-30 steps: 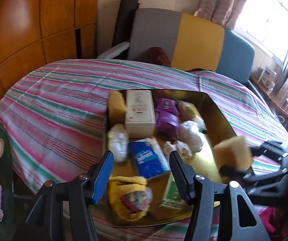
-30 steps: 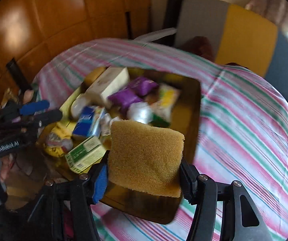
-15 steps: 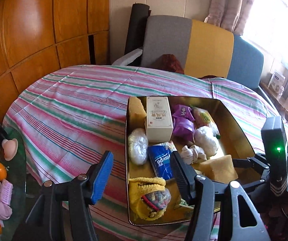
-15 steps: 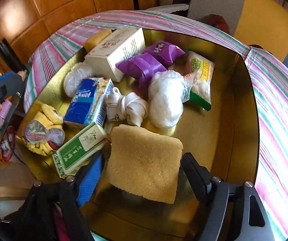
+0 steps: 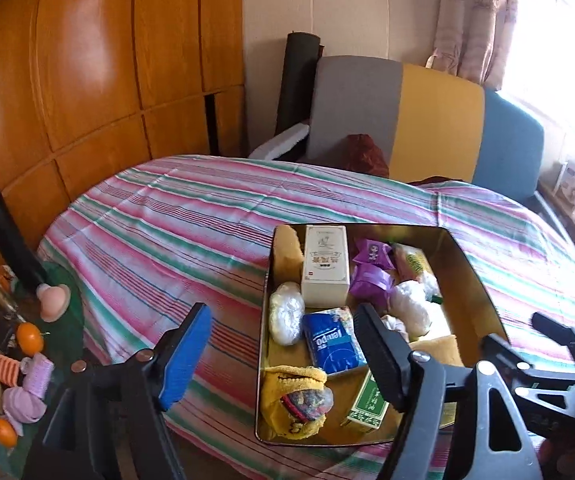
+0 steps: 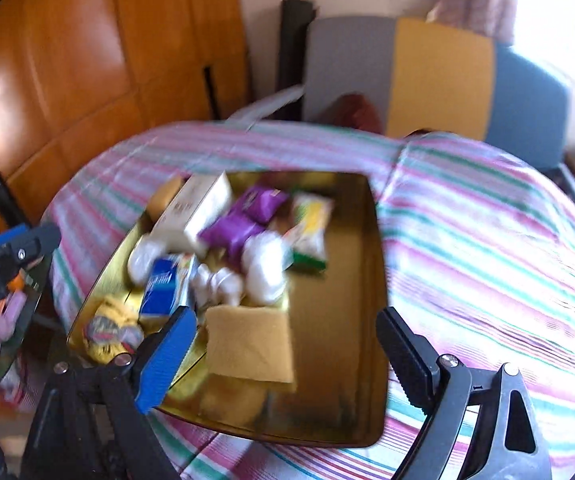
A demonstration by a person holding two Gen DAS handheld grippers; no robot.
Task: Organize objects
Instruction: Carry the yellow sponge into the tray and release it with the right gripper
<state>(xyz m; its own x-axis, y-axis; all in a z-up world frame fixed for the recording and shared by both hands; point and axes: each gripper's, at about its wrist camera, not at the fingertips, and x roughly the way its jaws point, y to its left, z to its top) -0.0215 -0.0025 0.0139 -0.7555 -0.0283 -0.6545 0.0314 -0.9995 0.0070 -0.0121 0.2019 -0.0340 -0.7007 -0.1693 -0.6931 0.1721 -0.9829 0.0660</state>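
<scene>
Where tray point(image 6: 371, 280) sits, striped tablecloth point(image 6: 487, 248)

A striped tablecloth point(image 5: 175, 236) fills mid-frame. Behind it at upper centre stands a grey, yellow and blue sofa point(image 5: 427, 120); wood panelling point(image 5: 87, 60) covers the upper left, and a curtain point(image 5: 475, 16) hangs at upper right.

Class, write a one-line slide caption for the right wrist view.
Open right gripper above a yellow sponge lying in the gold tray among packets.
</scene>
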